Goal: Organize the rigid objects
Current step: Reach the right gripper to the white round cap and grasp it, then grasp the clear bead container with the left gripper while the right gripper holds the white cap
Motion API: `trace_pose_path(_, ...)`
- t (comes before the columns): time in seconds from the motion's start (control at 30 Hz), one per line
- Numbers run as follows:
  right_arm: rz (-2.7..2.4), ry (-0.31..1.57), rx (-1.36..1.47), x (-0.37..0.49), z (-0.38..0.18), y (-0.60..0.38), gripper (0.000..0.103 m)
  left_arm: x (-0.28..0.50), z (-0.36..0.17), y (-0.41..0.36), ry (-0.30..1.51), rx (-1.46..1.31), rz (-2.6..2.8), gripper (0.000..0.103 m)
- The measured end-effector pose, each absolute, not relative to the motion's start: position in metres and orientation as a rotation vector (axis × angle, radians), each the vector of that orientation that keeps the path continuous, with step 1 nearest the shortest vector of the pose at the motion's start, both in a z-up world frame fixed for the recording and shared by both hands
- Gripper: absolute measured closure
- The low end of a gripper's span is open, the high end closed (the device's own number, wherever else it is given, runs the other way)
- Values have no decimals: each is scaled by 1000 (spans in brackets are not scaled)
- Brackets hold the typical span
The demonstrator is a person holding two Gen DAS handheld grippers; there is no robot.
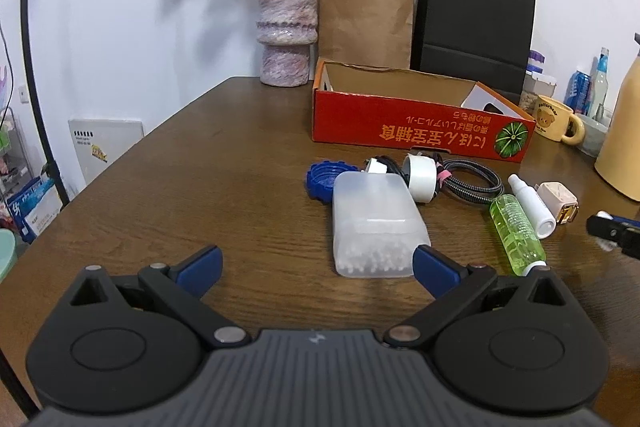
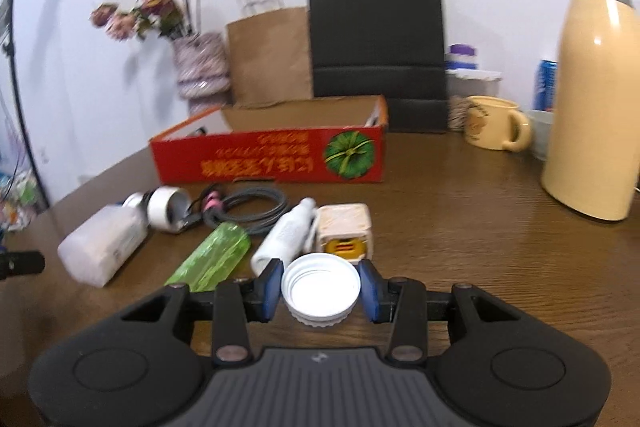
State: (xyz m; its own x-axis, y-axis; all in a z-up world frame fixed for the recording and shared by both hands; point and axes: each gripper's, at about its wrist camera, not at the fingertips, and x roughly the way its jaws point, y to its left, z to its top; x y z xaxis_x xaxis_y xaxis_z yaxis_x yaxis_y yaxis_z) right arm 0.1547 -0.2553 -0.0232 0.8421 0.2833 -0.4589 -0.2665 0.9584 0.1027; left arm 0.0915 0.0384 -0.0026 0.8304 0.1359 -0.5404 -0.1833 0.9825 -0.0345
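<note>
My left gripper [image 1: 316,269] is open and empty, low over the table, just in front of a frosted plastic box [image 1: 376,225] of small white pieces. Behind the box lie a blue cap [image 1: 322,179], a roll of white tape [image 1: 420,177], a coiled cable [image 1: 468,183], a green bottle [image 1: 518,233], a white spray bottle [image 1: 532,205] and a beige charger cube [image 1: 558,201]. My right gripper [image 2: 320,291] is shut on a white screw cap [image 2: 320,289], held open side up in front of the charger cube [image 2: 346,231]. A red cardboard box [image 2: 276,157] stands open behind.
A vase of dried flowers [image 1: 286,31], a brown bag [image 1: 366,23] and a black bag [image 1: 474,27] line the wall. A yellow mug [image 2: 494,123] and a cream thermos [image 2: 596,107] stand at the right. My right gripper's tip shows in the left wrist view [image 1: 614,233].
</note>
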Motion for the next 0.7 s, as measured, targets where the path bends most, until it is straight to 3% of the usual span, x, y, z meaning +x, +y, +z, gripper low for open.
trace_pose_path(0.7,197,447,52,148,-24,-264,63,169,-15,-5,626,15,164,0)
